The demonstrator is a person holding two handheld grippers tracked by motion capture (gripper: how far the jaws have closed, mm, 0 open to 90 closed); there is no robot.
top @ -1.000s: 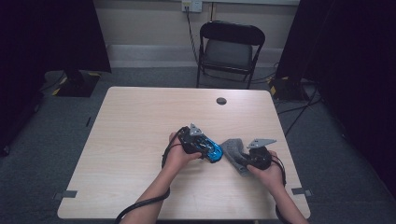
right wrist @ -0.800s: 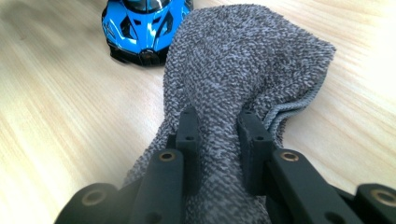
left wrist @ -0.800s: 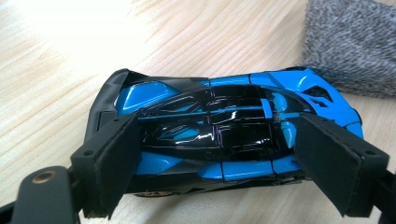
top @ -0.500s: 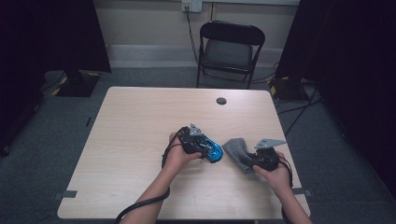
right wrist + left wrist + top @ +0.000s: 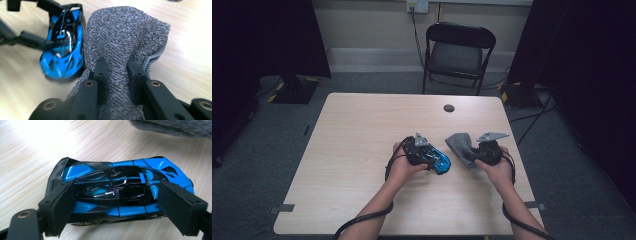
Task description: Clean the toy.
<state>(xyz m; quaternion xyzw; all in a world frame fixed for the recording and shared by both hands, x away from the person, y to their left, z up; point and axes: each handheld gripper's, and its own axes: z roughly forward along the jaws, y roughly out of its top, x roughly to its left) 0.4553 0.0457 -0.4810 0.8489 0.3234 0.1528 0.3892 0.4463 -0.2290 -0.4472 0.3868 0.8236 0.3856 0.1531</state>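
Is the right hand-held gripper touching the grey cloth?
Touching. The right gripper view shows the right hand-held gripper with both jaws pinched shut on a fold of the grey cloth.

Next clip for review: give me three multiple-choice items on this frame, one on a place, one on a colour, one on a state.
1. Where is the small black disc?
A. far side of the wooden table
B. on the chair
C. on the floor

2. What colour is the glossy toy car?
A. red
B. blue and black
C. white

3. What grips the grey knitted cloth?
A. left hand-held gripper
B. right hand-held gripper
C. nothing

Key: 1 A, it lies beyond both hands; 2 B, blue panels around a black roof; 3 B, jaws pinch the fabric.
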